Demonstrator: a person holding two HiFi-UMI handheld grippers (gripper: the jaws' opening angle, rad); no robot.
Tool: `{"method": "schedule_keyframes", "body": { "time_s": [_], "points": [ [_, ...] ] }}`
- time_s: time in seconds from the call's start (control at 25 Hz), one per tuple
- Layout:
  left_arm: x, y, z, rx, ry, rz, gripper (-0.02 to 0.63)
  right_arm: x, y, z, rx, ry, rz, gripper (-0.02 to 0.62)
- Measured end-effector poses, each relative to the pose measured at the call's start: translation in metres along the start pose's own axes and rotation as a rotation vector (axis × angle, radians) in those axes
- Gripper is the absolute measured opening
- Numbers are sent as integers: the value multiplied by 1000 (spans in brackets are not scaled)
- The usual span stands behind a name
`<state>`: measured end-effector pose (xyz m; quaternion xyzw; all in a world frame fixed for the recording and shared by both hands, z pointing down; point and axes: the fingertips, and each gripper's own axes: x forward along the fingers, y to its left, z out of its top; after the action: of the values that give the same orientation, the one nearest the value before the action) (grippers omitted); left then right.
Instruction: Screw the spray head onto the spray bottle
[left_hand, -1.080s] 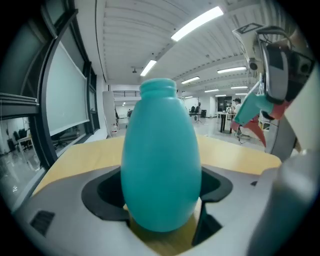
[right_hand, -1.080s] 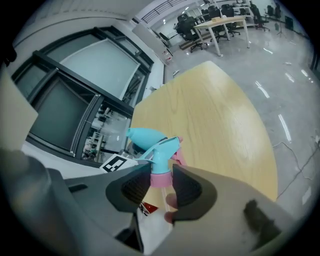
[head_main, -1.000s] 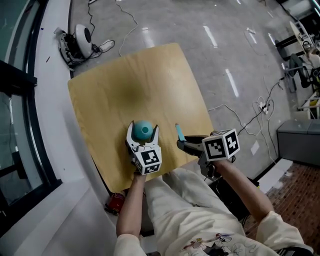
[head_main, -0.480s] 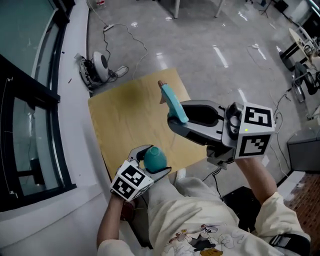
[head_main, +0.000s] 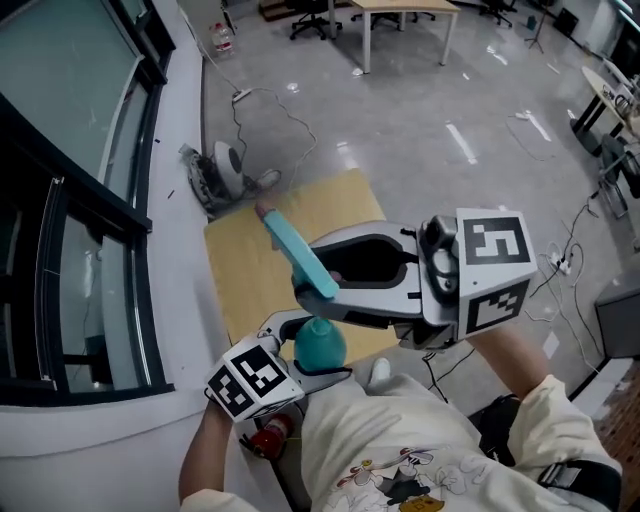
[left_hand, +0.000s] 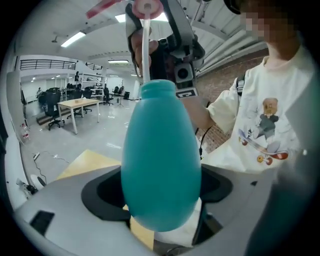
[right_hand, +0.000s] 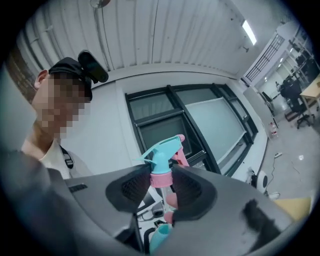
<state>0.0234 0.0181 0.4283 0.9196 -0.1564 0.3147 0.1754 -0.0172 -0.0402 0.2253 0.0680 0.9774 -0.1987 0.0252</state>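
While both grippers hang in the air above the yellow wooden table (head_main: 240, 270), each one holds half of the job. The left gripper (head_main: 312, 346) has its two jaws closed on the lower body of the teal spray bottle (left_hand: 159, 155), one on each side. The bottle stands roughly upright with its open neck on top. In the head view it shows over the table's near edge, close to the person's lap.

The right gripper (right_hand: 161, 182) pinches the spray head (right_hand: 162, 160) by its pink collar, with the dark pads pressed against it from both sides. The blue trigger body and pink nozzle stick out past the jaws. In the head view the spray head sits higher than the bottle, towards the table's left edge.

A thin white dip tube (left_hand: 146, 55) hangs from the collar and runs down to the bottle's neck. Whether its end is inside the opening I cannot tell. The collar itself is well above the neck and not on it.

On the floor beyond the table's far left corner lies a white device (head_main: 225, 165) with cables.
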Motion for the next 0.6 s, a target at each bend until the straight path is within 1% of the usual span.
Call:
{"method": "schedule_keyframes", "body": {
  "time_s": [0.12, 0.2, 0.32, 0.4, 0.48, 0.52, 0.6],
  "points": [
    [-12, -6, 21, -5, -26, -10, 413, -5, 14, -5, 5, 3, 107, 138],
    [-21, -12, 36, -19, -49, -37, 413, -9, 21, -6, 22, -18, 193, 138],
    [-32, -33, 58, -55, -73, -149, 413, -19, 27, -4, 45, -59, 307, 138],
    [-39, -43, 69, -81, -67, -238, 413, -26, 30, 2, 52, -85, 376, 138],
    [-45, -49, 74, -94, -46, -306, 413, -28, 31, 5, 51, -95, 424, 138],
    [-47, -50, 74, -92, -31, -324, 413, -25, 31, 4, 45, -91, 438, 138],
    [-51, -48, 73, -77, 2, -329, 413, -19, 31, 1, 29, -66, 456, 138]
  ]
}}
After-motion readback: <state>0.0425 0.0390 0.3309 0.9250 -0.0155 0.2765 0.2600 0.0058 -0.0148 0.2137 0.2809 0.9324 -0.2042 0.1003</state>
